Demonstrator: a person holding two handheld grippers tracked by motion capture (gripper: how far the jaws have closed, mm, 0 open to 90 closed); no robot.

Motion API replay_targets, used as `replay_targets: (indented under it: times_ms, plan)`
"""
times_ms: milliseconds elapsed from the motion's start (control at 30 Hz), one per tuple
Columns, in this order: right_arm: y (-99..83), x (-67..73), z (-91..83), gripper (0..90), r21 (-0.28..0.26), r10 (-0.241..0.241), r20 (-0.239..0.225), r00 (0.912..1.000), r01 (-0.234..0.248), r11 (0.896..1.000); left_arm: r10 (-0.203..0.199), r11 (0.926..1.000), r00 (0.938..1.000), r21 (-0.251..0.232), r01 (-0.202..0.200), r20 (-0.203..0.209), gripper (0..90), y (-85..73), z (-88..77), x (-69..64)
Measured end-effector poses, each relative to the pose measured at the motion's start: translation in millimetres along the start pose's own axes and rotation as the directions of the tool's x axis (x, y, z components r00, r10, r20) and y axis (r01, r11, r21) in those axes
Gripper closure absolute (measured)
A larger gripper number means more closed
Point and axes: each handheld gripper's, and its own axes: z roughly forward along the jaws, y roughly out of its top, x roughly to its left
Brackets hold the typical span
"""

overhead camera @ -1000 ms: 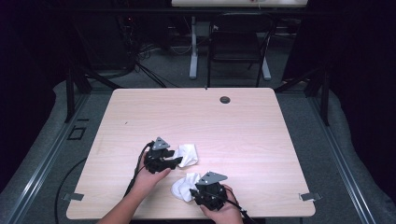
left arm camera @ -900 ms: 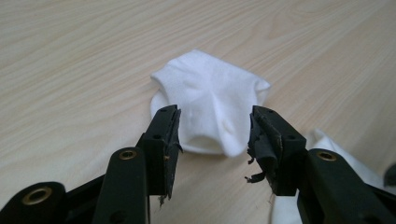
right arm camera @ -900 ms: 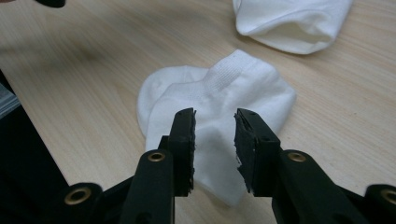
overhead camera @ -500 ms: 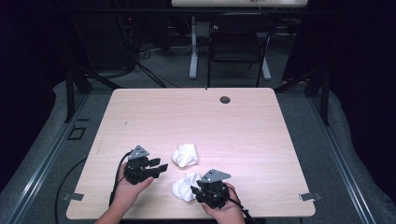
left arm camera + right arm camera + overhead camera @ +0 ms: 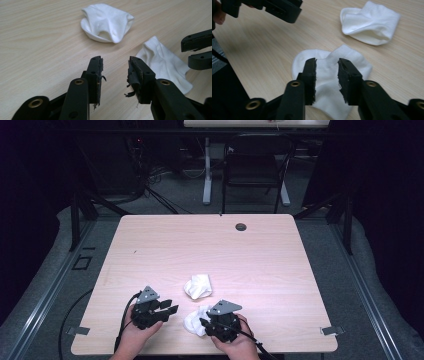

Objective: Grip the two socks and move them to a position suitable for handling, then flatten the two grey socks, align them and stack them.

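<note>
Two white socks lie on the wooden table (image 5: pixel 280 270). The folded sock (image 5: pixel 198 286) (image 5: pixel 107 22) (image 5: pixel 369 22) rests alone, a short way beyond both grippers. The second sock (image 5: pixel 195 319) (image 5: pixel 165 65) (image 5: pixel 329 72) lies flat near the front edge. My right gripper (image 5: pixel 204 324) (image 5: pixel 327 63) is over it, open, with the cloth showing through the gap between the jaws. My left gripper (image 5: pixel 169 306) (image 5: pixel 115 62) sits to the left of both socks. Its jaws have just been closing, they still stand apart, and only bare table is between them. Its black body (image 5: pixel 274 7) shows in the right gripper view.
A dark round grommet (image 5: pixel 241 226) sits near the table's far edge. A chair (image 5: pixel 255 170) and a table leg stand on the floor beyond it. Metal clamps (image 5: pixel 330 330) hold the front corners. Both hands are close to the front edge.
My left gripper has drawn back to the left, away from the folded sock it was beside, and its jaws have narrowed. The right gripper has stayed over the near sock.
</note>
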Motion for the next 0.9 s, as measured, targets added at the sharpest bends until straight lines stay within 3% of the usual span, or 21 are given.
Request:
replay_targets:
  times_ms: [100, 300, 400, 533, 900]
  plan:
    - [1.3, 3.5, 4.6, 74.2, 0.024, -0.029, -0.022, 0.9993, 0.03, 0.999, 0.028, 0.9991, 0.9996, 0.032, -0.028, 0.005, 65.4, -2.3, 8.1, -4.8]
    - [2.2, 9.3, 12.2, 70.9, 0.034, -0.044, -0.046, 0.998, 0.045, 0.998, 0.046, 0.9974, 0.9985, 0.054, -0.048, 0.028, 67.5, -5.0, 13.5, -12.4]
    - [2.8, 13.4, 19.0, 72.2, 0.051, -0.078, -0.041, 0.9961, 0.08, 0.996, 0.051, 0.9968, 0.998, 0.059, -0.053, 0.038, 71.0, -5.7, 15.4, -14.9]
    - [5.1, 14.7, 22.9, 72.4, 0.053, -0.09, -0.034, 0.9954, 0.091, 0.994, 0.064, 0.9953, 0.9968, 0.069, -0.067, 0.048, 73.4, -7.4, 17.2, -16.7]
    - [5.3, 19.8, 35.0, 67.8, 0.062, -0.095, -0.022, 0.9953, 0.096, 0.993, 0.064, 0.9944, 0.9964, 0.081, -0.068, 0.056, 76.2, -9.3, 20.1, -17.0]
